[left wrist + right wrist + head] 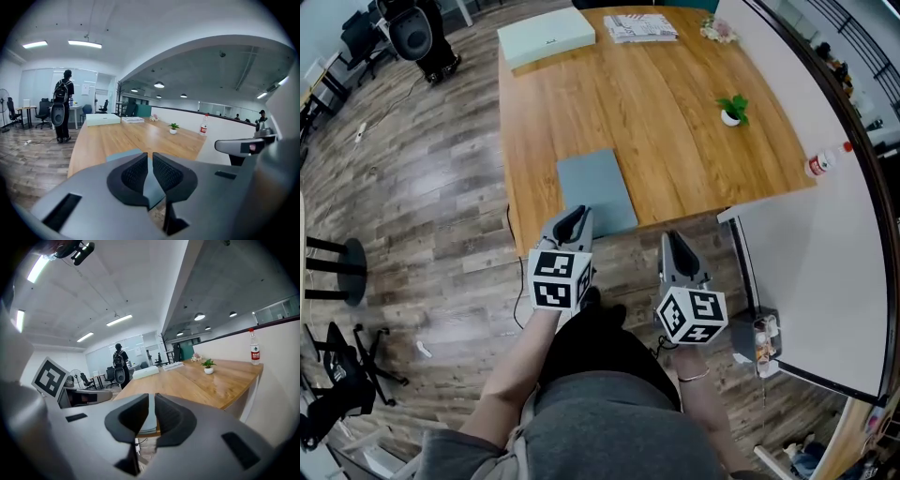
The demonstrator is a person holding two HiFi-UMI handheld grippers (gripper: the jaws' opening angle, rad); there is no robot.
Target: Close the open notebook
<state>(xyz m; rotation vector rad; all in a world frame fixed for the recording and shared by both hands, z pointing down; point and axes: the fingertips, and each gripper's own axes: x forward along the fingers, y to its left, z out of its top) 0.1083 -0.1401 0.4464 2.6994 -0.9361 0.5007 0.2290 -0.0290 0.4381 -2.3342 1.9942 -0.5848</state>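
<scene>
Notebook [596,192] lies closed at surface [675,122] near edge, long axis running away from the body. Left tongs [574,219] are nearer than right tongs [675,244]. Both are held a slit apart, empty.

Even, bright light is cast by ceiling strip lights [84,44]; frame edges are bent and darkened by fisheye distortion; the near jaws are softly blurred.

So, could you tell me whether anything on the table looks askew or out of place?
Nothing is spilled or damaged. The closed notebook lies slightly askew, right at the near edge of the table; the potted plant stands upright.
</scene>
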